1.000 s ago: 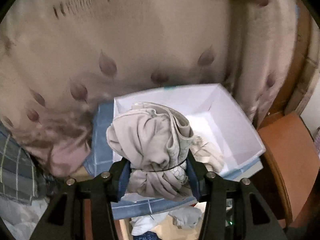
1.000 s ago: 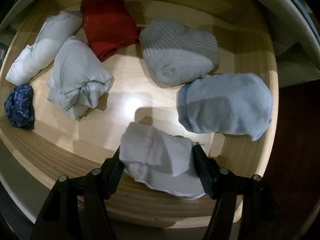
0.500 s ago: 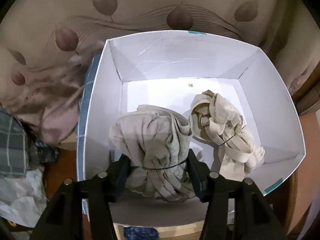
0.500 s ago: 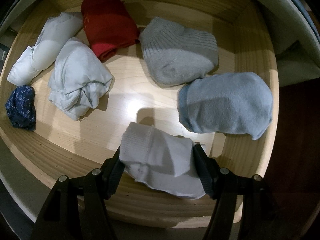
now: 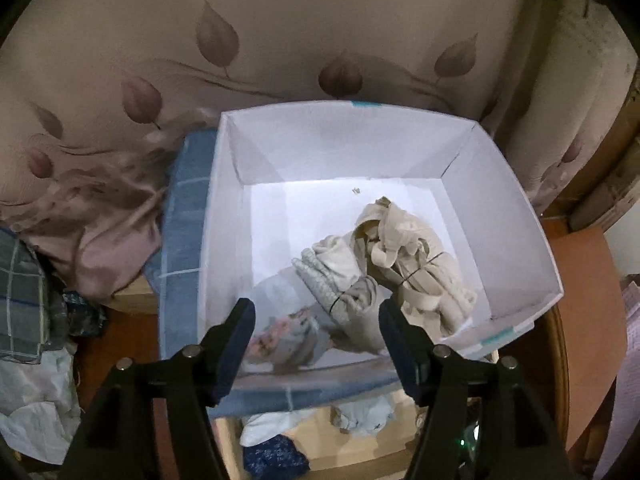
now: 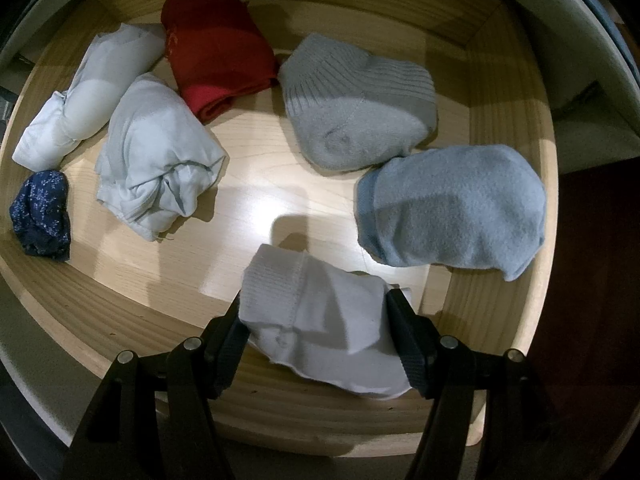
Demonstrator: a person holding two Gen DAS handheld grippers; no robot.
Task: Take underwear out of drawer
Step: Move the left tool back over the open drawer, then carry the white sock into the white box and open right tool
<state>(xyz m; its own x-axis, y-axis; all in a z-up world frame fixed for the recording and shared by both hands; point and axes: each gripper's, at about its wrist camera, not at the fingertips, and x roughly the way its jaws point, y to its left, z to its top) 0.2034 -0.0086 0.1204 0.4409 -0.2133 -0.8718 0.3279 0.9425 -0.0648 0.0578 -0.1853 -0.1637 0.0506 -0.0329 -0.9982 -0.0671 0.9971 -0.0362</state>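
In the left wrist view my left gripper [image 5: 316, 332] is open above the near edge of a white box [image 5: 516, 216]. A beige bundle of underwear tied with a black band [image 5: 344, 280] lies loose in the box beside a second beige bundle [image 5: 416, 256]. In the right wrist view my right gripper [image 6: 320, 328] is shut on a white sock bundle [image 6: 320, 320] at the near wall of the wooden drawer [image 6: 472, 128]. The drawer also holds a red roll [image 6: 216, 56], two pale rolls [image 6: 156, 152] [image 6: 88, 92], a navy patterned bundle [image 6: 40, 212], a grey sock [image 6: 360, 100] and a blue sock [image 6: 452, 208].
The white box sits on a blue checked cloth [image 5: 180, 240] against a beige leaf-print fabric [image 5: 280, 40]. Crumpled clothes [image 5: 32, 312] lie to the left. A brown wooden surface [image 5: 580, 280] is at the right. Part of the drawer shows below the box [image 5: 320, 440].
My left gripper carried the beige bundle over the white box, then opened and dropped it inside beside the other bundle. The right gripper has stayed still on the white sock bundle.
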